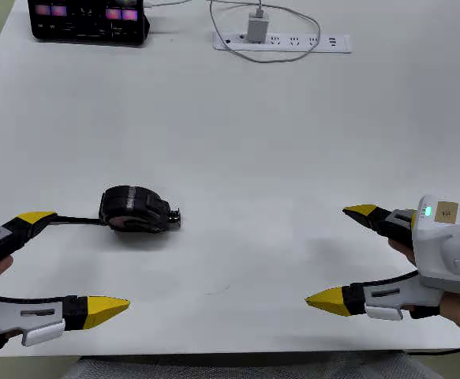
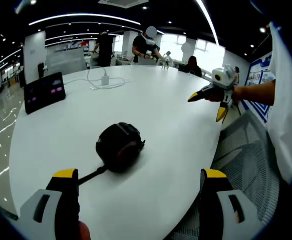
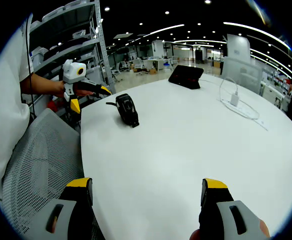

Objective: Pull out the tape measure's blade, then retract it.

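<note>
We hold left gripper (image 1: 91,257) at near edge of table (image 1: 277,142), jaws spread wide, grasping nothing. Right gripper (image 1: 325,255) opposite, well apart, jaws likewise spread and empty. Just beyond left gripper, tape measure (image 1: 137,209) lies on tabletop, blade retracted, hook end toward right. Its black strap (image 1: 76,220) reaches left gripper's farther jaw tip; contact we cannot tell. Far edge: power strip (image 1: 281,39) with white charger (image 1: 258,28), dark tablet (image 1: 87,17).

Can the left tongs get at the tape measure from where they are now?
Probably yes. The left tongs are open, and the tape measure lies on the table just ahead of them, its strap running toward one jaw. Nothing stands between them.
</note>
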`<state>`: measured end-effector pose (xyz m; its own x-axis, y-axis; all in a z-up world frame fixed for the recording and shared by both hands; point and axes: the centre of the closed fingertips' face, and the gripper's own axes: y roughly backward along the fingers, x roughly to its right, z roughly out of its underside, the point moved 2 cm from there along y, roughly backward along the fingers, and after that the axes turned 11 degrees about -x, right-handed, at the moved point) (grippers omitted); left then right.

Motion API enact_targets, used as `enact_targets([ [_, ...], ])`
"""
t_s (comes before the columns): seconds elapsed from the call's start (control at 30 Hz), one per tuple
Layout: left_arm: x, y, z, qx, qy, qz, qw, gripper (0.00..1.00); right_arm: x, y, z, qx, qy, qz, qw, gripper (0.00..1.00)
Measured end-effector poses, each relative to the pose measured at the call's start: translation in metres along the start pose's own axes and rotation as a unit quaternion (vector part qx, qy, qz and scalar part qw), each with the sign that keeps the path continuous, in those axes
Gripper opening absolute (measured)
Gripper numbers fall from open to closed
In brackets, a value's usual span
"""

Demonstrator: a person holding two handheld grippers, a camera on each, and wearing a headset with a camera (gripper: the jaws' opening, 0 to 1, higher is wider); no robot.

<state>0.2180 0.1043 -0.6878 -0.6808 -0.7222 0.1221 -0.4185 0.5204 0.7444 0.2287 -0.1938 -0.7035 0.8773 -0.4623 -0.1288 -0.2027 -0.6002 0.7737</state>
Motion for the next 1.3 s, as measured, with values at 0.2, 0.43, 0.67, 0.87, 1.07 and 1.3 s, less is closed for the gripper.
enact_targets([
  [0.2,-0.001,0.000,0.000,-0.003,0.000,-0.002,1.0000,0.99,0.002,0.001,-0.002,0.004,0.002,0.005,1.0000,0.88],
  [0.43,-0.001,0.000,-0.001,-0.002,-0.003,-0.002,1.0000,0.99,0.004,0.002,-0.003,0.006,0.004,0.009,0.9999,0.88],
  [0.67,-0.001,-0.001,-0.002,-0.003,-0.004,0.000,1.0000,0.99,0.004,0.001,-0.003,0.007,0.003,0.004,1.0000,0.85],
  [0.87,-0.002,-0.001,-0.003,-0.003,-0.005,0.001,1.0000,0.99,0.003,0.002,-0.004,0.006,0.005,0.002,1.0000,0.84],
  [1.07,-0.005,-0.004,-0.007,-0.003,-0.011,0.003,0.9999,0.99,0.004,-0.002,-0.009,0.007,0.009,-0.003,0.9999,0.83],
  [1.3,-0.006,-0.007,-0.010,0.001,-0.013,0.010,0.9999,0.99,0.006,-0.010,-0.018,0.009,0.019,-0.011,0.9997,0.82],
])
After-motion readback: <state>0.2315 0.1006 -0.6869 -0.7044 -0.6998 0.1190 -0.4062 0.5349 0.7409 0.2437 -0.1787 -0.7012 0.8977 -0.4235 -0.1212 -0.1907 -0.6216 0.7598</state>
